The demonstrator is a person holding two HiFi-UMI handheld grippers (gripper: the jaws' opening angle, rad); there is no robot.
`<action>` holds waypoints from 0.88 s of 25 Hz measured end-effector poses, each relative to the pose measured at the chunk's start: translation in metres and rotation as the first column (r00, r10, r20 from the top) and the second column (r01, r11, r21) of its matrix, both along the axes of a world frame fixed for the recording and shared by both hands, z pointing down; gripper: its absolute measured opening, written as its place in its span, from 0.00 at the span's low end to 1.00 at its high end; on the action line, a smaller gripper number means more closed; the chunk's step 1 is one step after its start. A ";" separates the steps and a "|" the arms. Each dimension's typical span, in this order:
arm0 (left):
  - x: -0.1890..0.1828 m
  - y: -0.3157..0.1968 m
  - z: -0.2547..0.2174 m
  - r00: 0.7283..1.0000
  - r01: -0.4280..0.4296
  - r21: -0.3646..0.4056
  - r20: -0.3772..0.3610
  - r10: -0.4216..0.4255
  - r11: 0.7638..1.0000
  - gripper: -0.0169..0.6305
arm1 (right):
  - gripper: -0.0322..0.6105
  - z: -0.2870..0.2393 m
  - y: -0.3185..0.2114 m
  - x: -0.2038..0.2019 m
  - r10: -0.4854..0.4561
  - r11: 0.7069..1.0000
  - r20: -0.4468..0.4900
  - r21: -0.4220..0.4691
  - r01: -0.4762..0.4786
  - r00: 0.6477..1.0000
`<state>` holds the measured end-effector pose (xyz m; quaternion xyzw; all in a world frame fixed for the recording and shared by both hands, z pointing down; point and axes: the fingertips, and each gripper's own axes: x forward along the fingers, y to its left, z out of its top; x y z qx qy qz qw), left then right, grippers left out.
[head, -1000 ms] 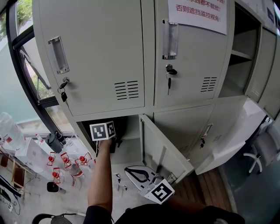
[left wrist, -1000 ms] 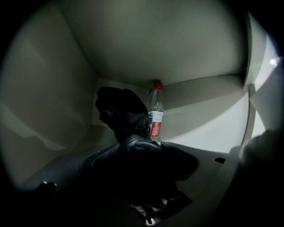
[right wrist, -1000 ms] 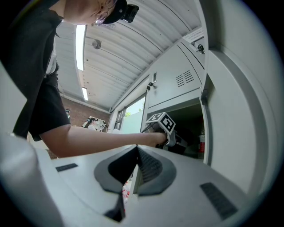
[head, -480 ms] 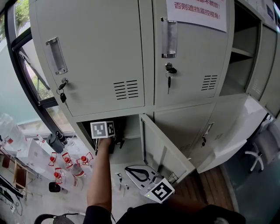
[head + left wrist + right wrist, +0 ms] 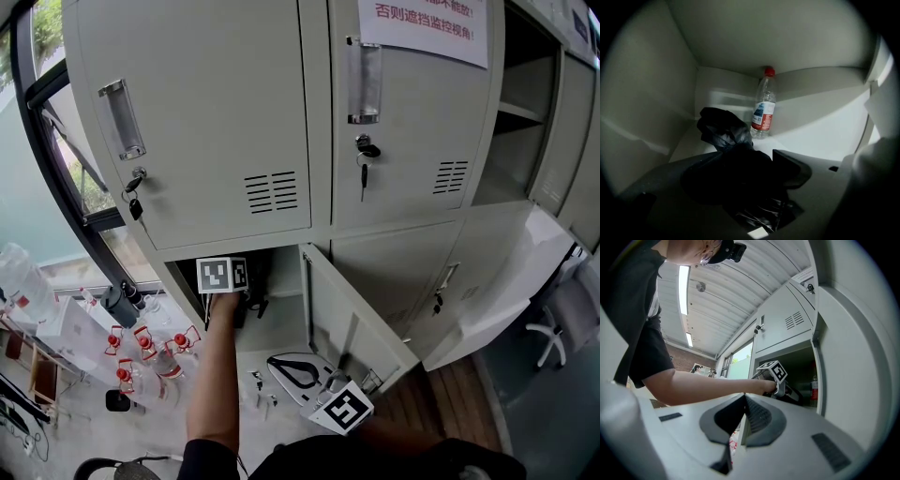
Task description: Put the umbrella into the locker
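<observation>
The lower locker stands with its door swung out. My left gripper reaches into it, marker cube at the opening. In the left gripper view the folded black umbrella lies on the locker floor, its near end between the jaws of the left gripper. Those jaws are opening and stand wide. A water bottle with a red cap stands at the back wall, just beyond the umbrella. My right gripper hangs low outside the door, shut and empty.
Several red-capped bottles stand on the floor at the left, below a window. Keys hang from the two shut upper doors. Another locker door hangs open at the right, near an office chair.
The left gripper's cube has edged slightly upward at the locker mouth. The right gripper has kept its place.
</observation>
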<state>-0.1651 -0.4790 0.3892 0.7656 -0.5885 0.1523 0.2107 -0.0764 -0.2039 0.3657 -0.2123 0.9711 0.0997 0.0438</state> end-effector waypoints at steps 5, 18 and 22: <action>-0.003 0.003 -0.007 0.999 0.026 0.042 0.041 -0.028 0.999 0.53 | 0.07 -0.001 0.001 -0.001 -0.004 1.000 0.006 -0.002 0.004 1.000; 0.006 0.050 -0.062 0.997 -0.022 0.327 0.073 -0.002 0.945 0.47 | 0.07 0.003 0.005 -0.010 -0.030 0.999 0.016 -0.024 0.031 0.999; 0.008 0.074 -0.081 0.999 -0.037 0.439 0.039 0.022 0.898 0.35 | 0.07 0.005 0.004 -0.012 -0.029 0.999 0.014 -0.023 0.029 0.999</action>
